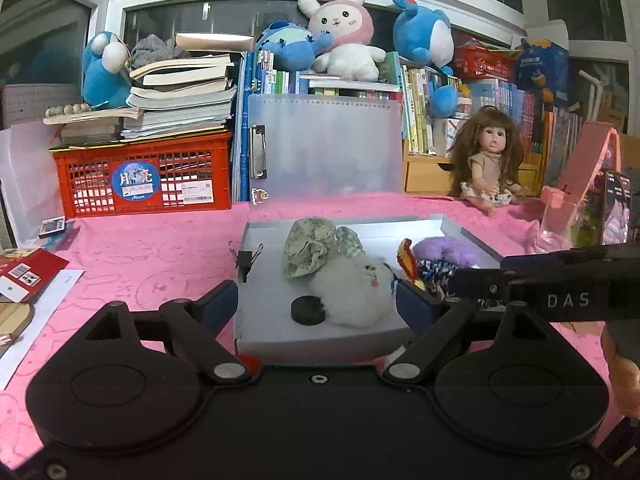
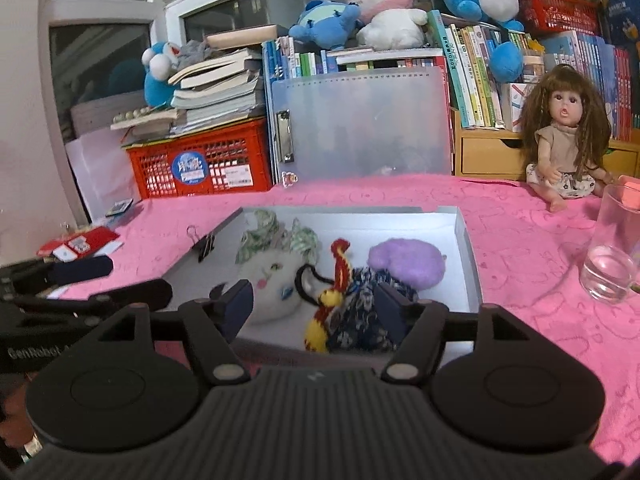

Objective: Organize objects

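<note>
A shallow grey box (image 1: 256, 236) (image 2: 464, 236) lies on the pink tablecloth. In it are a white fluffy toy (image 1: 352, 292) (image 2: 272, 280) with a green cloth cap (image 1: 308, 250), a black round puck (image 1: 307, 310), a red and yellow knitted piece (image 2: 334, 292), a dark floral fabric bundle (image 2: 360, 316) and a purple fluffy ball (image 1: 448, 250) (image 2: 406, 262). A black binder clip (image 1: 245, 260) (image 2: 204, 246) sits on the box's left wall. My left gripper (image 1: 316, 300) is open and empty over the box's near edge. My right gripper (image 2: 316, 308) is open and empty, its fingers either side of the knitted piece and bundle.
A doll (image 1: 490, 156) (image 2: 564, 140) sits at the back right. A glass (image 2: 610, 244) stands right of the box. A red crate (image 1: 144, 180) with stacked books, a translucent folder (image 1: 328, 144) and plush toys line the back. Cards and paper (image 1: 28, 276) lie at left.
</note>
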Demonstrator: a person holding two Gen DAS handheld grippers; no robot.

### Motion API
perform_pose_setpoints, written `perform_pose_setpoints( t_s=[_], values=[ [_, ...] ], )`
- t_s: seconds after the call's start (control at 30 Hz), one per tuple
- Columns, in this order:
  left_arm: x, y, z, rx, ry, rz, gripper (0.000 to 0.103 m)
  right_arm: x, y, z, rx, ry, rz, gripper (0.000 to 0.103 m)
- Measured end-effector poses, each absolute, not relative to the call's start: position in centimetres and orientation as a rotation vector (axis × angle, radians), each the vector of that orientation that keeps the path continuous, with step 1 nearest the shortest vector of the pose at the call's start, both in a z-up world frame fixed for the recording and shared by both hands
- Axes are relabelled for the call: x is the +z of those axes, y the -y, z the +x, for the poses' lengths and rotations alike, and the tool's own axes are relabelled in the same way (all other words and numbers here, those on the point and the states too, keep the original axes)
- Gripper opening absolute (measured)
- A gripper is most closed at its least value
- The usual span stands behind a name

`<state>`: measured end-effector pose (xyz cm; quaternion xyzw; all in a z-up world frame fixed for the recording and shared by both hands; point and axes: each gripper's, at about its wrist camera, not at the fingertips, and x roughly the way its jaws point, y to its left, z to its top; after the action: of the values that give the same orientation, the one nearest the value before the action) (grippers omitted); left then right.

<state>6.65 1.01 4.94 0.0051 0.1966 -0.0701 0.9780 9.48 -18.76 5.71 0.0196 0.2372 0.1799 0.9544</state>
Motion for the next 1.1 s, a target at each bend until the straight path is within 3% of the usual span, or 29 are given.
perform_pose_setpoints(
  t_s=[1.0, 1.1],
  values=[
    [1.7, -3.9, 5.2, -0.044, -0.488, -0.07, 0.086, 1.9, 16.7, 5.9, 0.392, -0.496, -0.106, 0.079],
    [1.6, -4.0, 5.1, -0.049, -0.491, -0.074, 0.085, 1.9, 16.1, 5.6, 0.397, -0.478, -0.14, 0.076]
  ],
)
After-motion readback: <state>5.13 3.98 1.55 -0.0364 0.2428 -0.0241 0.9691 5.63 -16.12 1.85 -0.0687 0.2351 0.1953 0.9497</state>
